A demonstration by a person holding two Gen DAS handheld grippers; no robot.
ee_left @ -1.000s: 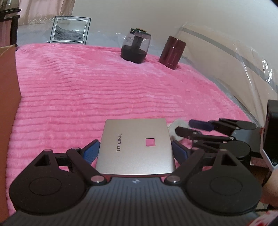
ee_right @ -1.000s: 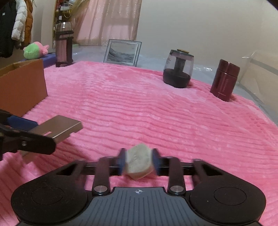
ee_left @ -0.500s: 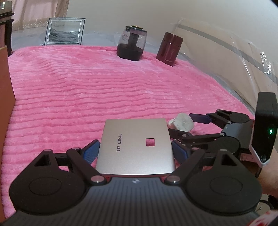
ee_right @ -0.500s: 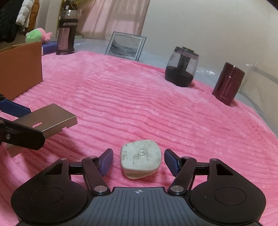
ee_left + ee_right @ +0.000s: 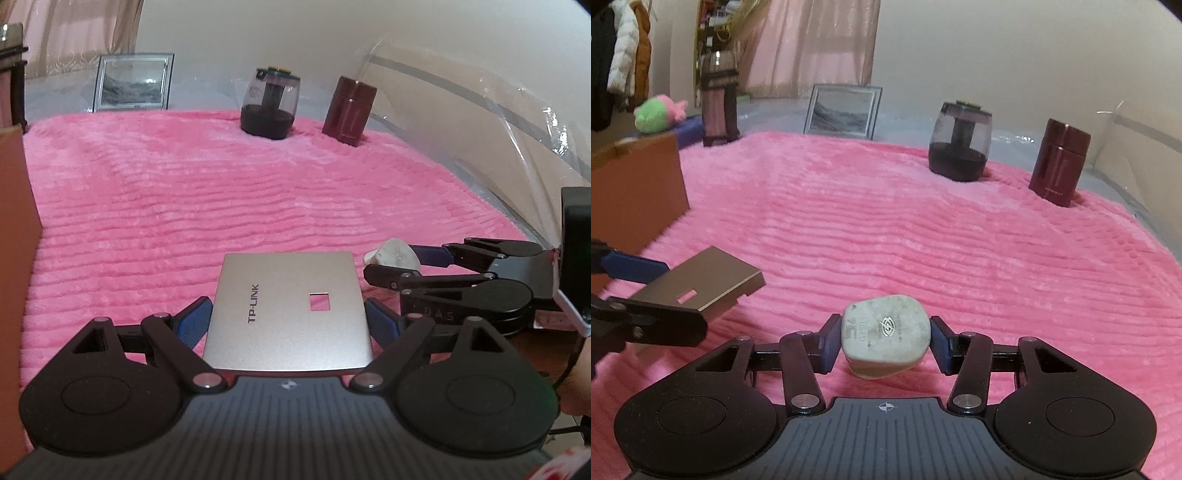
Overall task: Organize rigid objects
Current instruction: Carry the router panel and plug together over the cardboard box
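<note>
Left tool (image 5: 288,325) clamps silver TP-LINK box (image 5: 288,314) — right tool (image 5: 397,264) beside it grips white plug (image 5: 391,253).

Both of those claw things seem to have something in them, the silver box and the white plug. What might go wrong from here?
1. The right gripper has just been closing on the white plug; the plug is rounded, so it might slip or twist out.
2. The left gripper holds the flat silver box only by its side edges, and most of it juts forward, so it could tip down or slide free.
3. The two grippers are close together; a careless swing might knock one load against the other.
</note>
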